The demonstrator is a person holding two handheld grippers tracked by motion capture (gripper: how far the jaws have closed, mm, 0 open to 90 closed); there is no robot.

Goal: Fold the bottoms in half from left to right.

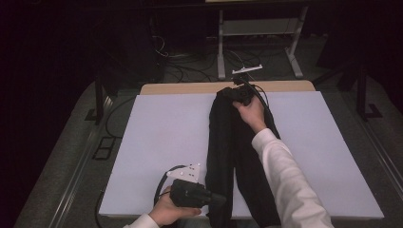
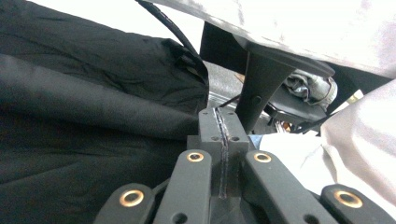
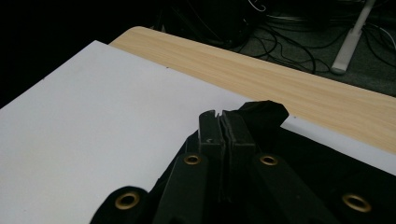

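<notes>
The left gripper (image 1: 219,199) sits at the near edge of the white board (image 1: 161,142), held in the person's left hand (image 1: 168,213), its jaws pointing rightward into the near end of the black garment (image 1: 228,152). In the left gripper view its jaws (image 2: 223,140) are pressed flat together with only a thin dark seam between the pads; whether a fold of cloth is pinched there cannot be told. The garment's dark, creased fabric (image 2: 93,116) lies just to the left of those jaws and reaches up to their tip.

The garment itself stretches as a long, narrow folded strip from the left gripper away across the board to the far edge, lying between the two grippers.

Further right and at the far end, the right gripper (image 1: 240,95) rests on the garment's far end, held in the right hand (image 1: 252,114), whose white sleeve (image 1: 285,175) crosses over the cloth. In the right gripper view its jaws (image 3: 223,126) are closed tight, pad against pad, and a corner of the black garment (image 3: 266,109) pokes out just past their tip, the cloth lying directly beneath and to the right. Beyond that corner runs the wooden table edge (image 3: 280,70).
</notes>
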